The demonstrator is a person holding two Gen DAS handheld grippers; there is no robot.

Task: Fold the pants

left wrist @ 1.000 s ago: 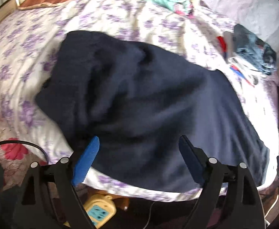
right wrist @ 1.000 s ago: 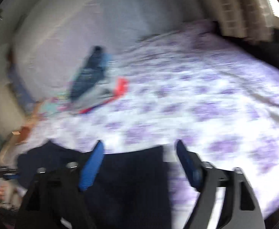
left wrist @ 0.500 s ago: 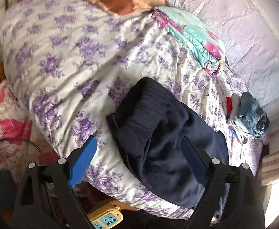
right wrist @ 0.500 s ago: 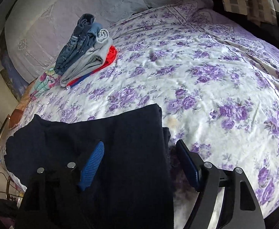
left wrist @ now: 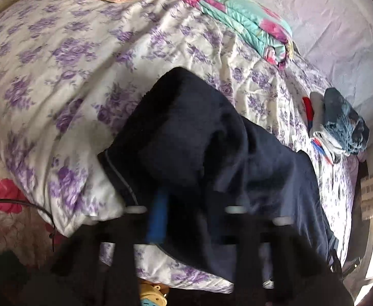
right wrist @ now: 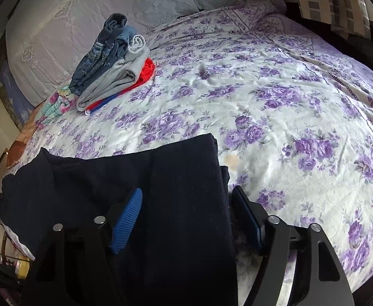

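Right wrist: pants (right wrist: 161, 191) long axis toward camera.

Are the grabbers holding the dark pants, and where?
The left hand-held gripper, jaws just closed, pinches the navy pants near the edge by the bed's side. The right hand-held gripper, jaws closing, straddles the pants' edge without gripping.

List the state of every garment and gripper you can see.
dark pants: spread along the bed's near edge, waist end bunched
left gripper: just closed, pinching the pants' waist end
right gripper: jaws closing, astride the pants' edge, not yet pinching
folded clothes pile: stacked, jeans on top
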